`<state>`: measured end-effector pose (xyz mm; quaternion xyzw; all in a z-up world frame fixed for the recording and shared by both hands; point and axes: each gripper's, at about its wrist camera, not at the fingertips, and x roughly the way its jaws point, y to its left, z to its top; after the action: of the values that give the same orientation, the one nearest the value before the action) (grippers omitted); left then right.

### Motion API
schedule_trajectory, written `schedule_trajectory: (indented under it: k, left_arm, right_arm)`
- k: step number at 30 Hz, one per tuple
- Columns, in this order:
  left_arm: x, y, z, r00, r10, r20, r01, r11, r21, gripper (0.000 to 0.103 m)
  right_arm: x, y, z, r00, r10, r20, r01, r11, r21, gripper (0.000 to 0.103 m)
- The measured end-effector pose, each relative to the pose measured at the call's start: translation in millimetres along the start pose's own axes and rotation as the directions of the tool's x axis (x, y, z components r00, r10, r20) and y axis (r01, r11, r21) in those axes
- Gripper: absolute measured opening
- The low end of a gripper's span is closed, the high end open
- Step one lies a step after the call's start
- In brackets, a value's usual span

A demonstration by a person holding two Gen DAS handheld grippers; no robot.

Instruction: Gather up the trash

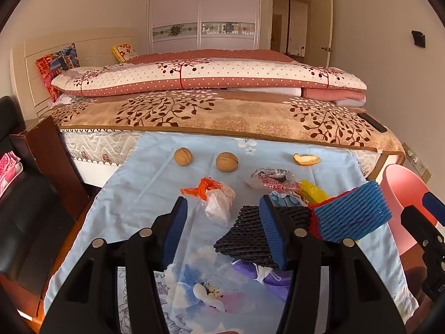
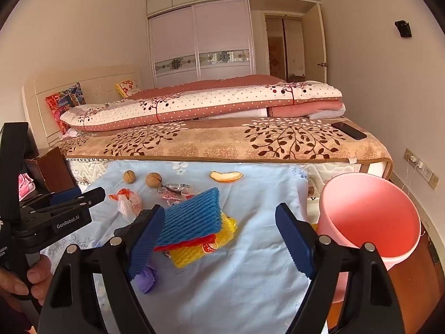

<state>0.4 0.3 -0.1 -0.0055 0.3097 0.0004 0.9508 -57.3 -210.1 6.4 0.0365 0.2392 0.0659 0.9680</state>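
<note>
We face a bedroom, where a blue cloth (image 1: 155, 194) covers a surface beside the bed (image 1: 222, 117). Only the right view shows inside the pink bin (image 2: 370, 217), which looks bare. Trash lies on the cloth: foam nets (image 2: 192, 217), wrappers (image 1: 271, 179), two walnuts (image 1: 183, 156), peel (image 1: 306, 159). Our left gripper (image 1: 222, 217) and right gripper (image 2: 219, 231) gape, holding nothing.

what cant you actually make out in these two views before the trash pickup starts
- Pink bin, right wrist view: its bottom is out of sight behind its own rim.
- Purple wrapper, left wrist view: mostly covered by the black foam net and left tool.
- Snack wrapper print: too small to read.
</note>
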Motion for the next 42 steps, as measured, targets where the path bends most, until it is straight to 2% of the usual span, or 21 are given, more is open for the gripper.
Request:
schedule_trajectory:
  k: [5,10,27,42]
  left_arm:
    - [2.0,-1.3,0.1,1.000,0.002,-0.005,-0.002,1.000,-0.005,0.054]
    - [-3.9,-3.2,3.7,1.000,-0.004,0.004,0.004,1.000,-0.012,0.054]
    - [-3.6,0.6,3.7,1.000,-0.010,0.004,0.011,1.000,-0.021,0.054]
    - [-9.0,-12.5,3.5,1.000,-0.018,0.005,0.018,1.000,-0.011,0.054]
  right_arm:
    - [1.2,-1.2,2.4,1.000,0.015,-0.015,-0.015,1.000,-0.002,0.080]
    - [-3.6,-3.0,2.5,1.000,-0.002,0.017,0.002,1.000,0.001,0.080]
    - [-5.2,-3.1,3.0,0.999,-0.037,0.039,0.036,0.999,0.021,0.080]
    - [-11.1,-6.2,2.3,0.995,-0.072,0.064,0.069,0.997,0.047,0.080]
